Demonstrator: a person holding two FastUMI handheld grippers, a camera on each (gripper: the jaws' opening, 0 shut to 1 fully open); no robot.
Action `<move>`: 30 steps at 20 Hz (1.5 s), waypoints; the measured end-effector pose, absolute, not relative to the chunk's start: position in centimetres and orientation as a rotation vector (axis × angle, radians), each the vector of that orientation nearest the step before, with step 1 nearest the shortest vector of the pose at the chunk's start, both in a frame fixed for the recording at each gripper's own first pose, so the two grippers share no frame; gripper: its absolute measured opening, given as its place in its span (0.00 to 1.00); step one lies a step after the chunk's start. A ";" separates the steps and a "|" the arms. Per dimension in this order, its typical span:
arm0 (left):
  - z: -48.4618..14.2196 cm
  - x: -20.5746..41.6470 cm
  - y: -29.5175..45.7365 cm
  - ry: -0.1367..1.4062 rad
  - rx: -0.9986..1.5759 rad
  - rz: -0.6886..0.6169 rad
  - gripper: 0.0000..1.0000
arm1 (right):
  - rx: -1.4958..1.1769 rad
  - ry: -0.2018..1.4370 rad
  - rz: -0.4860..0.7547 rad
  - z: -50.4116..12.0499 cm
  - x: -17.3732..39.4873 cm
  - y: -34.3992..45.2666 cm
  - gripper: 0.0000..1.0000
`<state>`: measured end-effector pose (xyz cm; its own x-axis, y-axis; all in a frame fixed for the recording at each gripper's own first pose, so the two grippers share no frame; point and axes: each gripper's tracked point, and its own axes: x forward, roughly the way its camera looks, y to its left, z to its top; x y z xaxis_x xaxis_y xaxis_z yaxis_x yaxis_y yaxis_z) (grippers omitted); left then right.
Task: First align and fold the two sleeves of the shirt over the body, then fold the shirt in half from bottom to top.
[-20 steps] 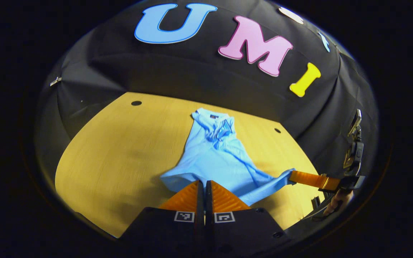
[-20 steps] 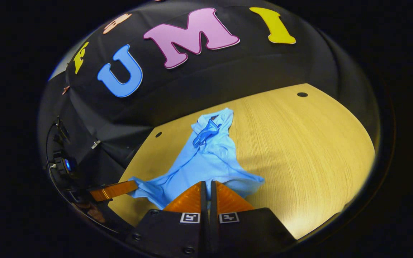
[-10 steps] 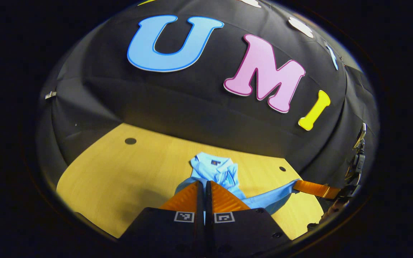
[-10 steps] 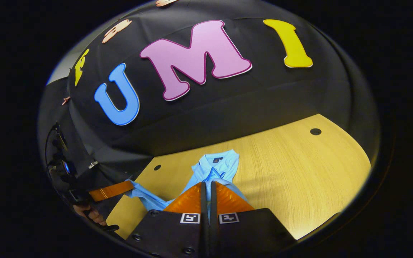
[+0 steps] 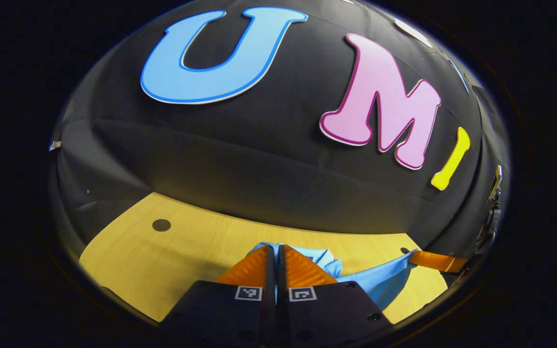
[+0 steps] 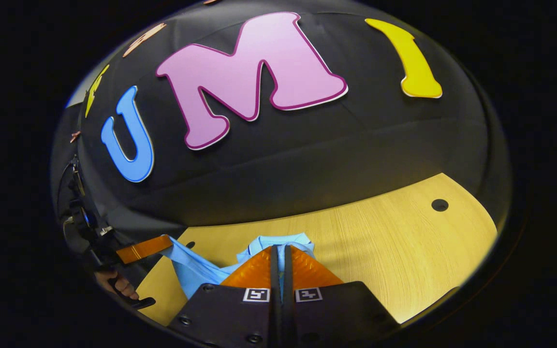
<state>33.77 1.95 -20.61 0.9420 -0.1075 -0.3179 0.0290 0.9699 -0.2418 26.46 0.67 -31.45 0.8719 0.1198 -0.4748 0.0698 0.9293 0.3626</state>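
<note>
Shirt (image 5: pixel 380 282) hangs stretched between both tongs, left (image 5: pixel 275 249) and right (image 6: pixel 281 249), each pinching it.

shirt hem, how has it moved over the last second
Both hand-held grippers, left and right, carried the shirt hem forward toward the collar end, so most of the body is now hidden behind the fingers. Both stayed shut on the hem; the table is unchanged.
</note>
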 end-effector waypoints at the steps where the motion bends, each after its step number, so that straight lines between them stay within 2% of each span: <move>1: -21.2 35.2 1.8 0.337 -0.231 -0.072 0.06 | 0.377 0.519 0.019 -32.2 27.3 0.4 0.05; 7: -24.6 41.2 1.9 0.361 -0.207 -0.039 0.06 | 0.342 0.573 -0.015 -37.0 32.2 -1.9 0.05; 13: -28.7 43.7 2.5 0.409 -0.202 0.004 0.05 | 0.322 0.626 -0.039 -40.8 34.6 -2.9 0.04; 24: -36.9 43.3 3.1 0.622 -0.118 0.048 0.06 | 0.312 0.854 -0.131 -49.4 32.5 -4.0 0.05; 29: -39.3 42.8 2.9 0.690 -0.095 0.049 0.06 | 0.333 0.905 -0.147 -50.6 31.8 -3.8 0.06; 30: -39.7 42.6 3.0 0.705 -0.088 0.050 0.01 | 0.353 0.914 -0.155 -50.8 31.8 -3.6 0.08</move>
